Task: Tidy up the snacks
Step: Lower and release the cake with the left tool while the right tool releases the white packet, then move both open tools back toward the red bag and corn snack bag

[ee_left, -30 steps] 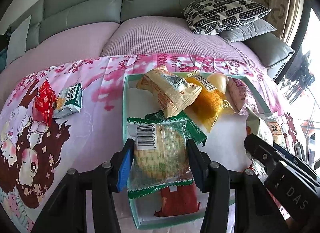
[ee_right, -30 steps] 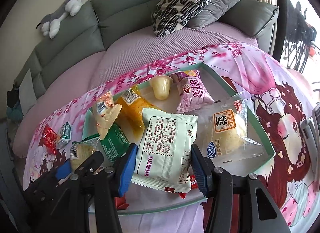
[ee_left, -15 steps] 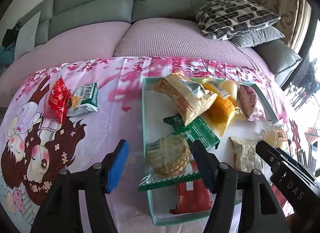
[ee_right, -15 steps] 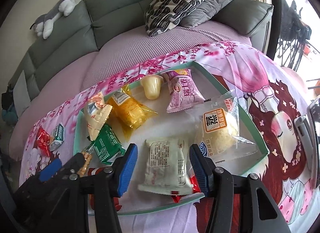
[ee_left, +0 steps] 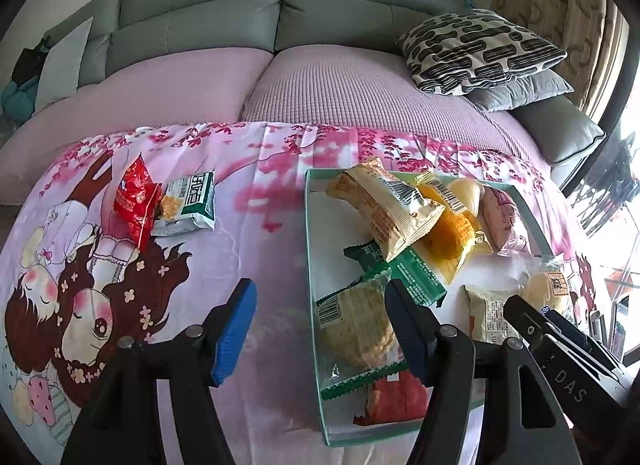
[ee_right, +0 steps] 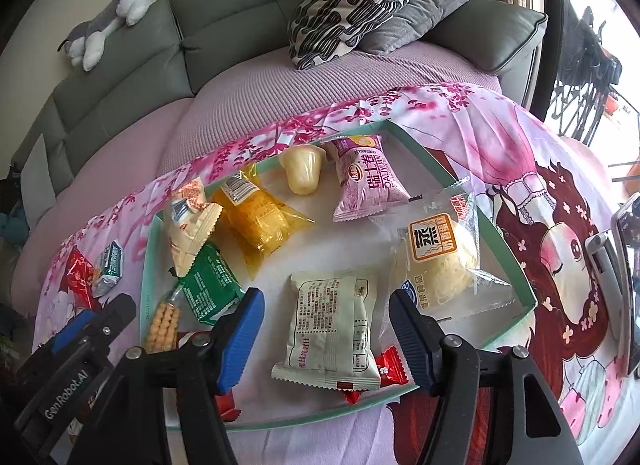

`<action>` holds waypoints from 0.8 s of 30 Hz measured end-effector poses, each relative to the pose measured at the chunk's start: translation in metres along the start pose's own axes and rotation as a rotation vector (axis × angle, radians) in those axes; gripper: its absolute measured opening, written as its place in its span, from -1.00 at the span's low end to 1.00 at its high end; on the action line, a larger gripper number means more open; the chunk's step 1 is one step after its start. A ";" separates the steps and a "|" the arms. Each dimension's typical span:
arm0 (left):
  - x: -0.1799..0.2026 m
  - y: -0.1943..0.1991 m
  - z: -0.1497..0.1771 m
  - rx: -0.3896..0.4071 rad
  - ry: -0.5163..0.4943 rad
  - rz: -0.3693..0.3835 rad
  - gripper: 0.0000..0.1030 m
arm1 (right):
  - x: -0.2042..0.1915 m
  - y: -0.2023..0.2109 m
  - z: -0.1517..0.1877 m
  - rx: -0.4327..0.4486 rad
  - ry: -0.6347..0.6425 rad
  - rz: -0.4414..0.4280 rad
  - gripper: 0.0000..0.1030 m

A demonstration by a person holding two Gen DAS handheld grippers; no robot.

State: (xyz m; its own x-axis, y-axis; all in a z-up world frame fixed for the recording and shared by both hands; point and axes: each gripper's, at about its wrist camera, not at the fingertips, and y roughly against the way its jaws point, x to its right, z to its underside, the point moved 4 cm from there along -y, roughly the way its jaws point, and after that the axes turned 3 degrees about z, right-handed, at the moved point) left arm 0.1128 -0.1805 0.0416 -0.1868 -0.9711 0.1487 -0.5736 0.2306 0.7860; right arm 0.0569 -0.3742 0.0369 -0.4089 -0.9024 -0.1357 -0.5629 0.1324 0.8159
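A pale green tray point(ee_left: 308, 233) point(ee_right: 304, 421) sits on a pink cartoon-print cloth and holds several snacks. A clear cracker packet point(ee_left: 352, 333) lies in its near left corner, over a red packet point(ee_left: 396, 397). My left gripper point(ee_left: 320, 331) is open above that corner, its right pad beside the crackers without pressing them. A white packet point(ee_right: 332, 329) lies flat in the tray between the jaws of my right gripper point(ee_right: 326, 331), which are opening clear of it. On the cloth left of the tray lie a red packet point(ee_left: 134, 201) and a green-white packet point(ee_left: 188, 205).
Also in the tray are a bun packet point(ee_right: 436, 261), pink packet point(ee_right: 366, 185), jelly cup point(ee_right: 302, 171), yellow packet point(ee_right: 252, 217), beige packet point(ee_right: 190, 233) and green packet point(ee_right: 208, 285). A sofa with cushions point(ee_left: 480, 49) stands behind. A grey device point(ee_right: 616, 257) is at the right.
The left gripper opened, let the cracker packet fall into the tray and shifted left. The right gripper opened and the white packet now lies flat in the tray.
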 end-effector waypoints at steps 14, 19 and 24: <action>-0.037 -0.002 -0.002 0.011 0.088 -0.086 0.81 | -0.004 -0.002 0.001 -0.003 0.021 0.015 0.72; -0.054 -0.005 0.001 0.004 0.125 -0.142 0.81 | -0.008 -0.003 0.001 0.002 0.037 0.011 0.86; -0.076 -0.004 0.003 0.019 0.170 -0.217 0.84 | -0.010 -0.003 0.001 0.017 0.048 0.024 1.00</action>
State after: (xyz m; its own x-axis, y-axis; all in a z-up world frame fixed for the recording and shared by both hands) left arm 0.1264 -0.1078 0.0256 0.0782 -0.9939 0.0779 -0.6005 0.0154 0.7995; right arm 0.0616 -0.3654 0.0351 -0.3879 -0.9174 -0.0886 -0.5653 0.1609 0.8091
